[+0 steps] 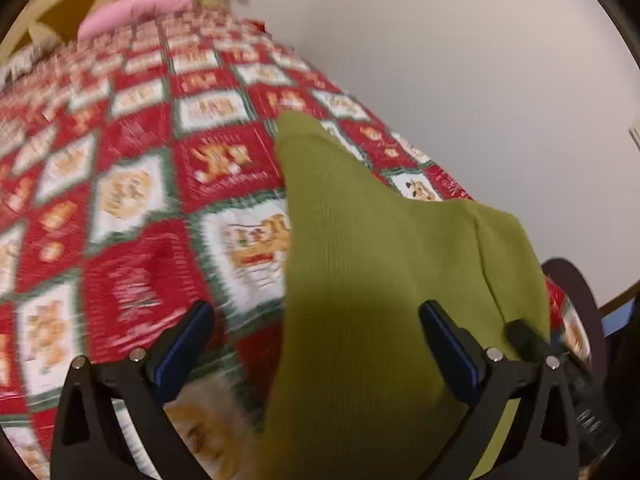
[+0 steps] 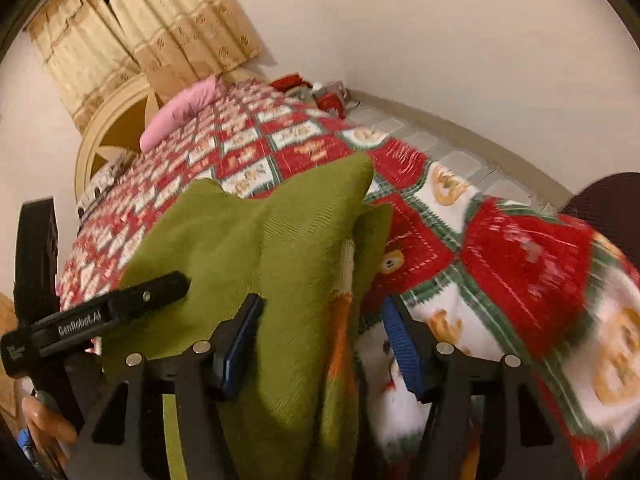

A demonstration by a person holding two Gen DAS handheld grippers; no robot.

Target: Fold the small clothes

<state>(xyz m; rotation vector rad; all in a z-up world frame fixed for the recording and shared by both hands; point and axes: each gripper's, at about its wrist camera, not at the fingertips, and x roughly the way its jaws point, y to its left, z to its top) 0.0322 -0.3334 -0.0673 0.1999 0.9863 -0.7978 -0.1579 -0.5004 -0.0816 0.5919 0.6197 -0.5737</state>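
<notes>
bedspread [image 1: 132, 208]; both claws angled down

The garment [image 2: 280, 240] lies on the bed's blanket [image 2: 520, 280] at lower centre of the frame; a pillow [image 2: 180, 112] sits behind it at upper left, before the curtain [image 2: 160, 20].

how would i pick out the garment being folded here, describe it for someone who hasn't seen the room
Start at the bed under the red, white and green patchwork blanket. On its near end, by the edge, lies a plain olive-green ribbed knit garment. It is the only unpatterned green thing; the pink pillow sits at the far end.
</notes>
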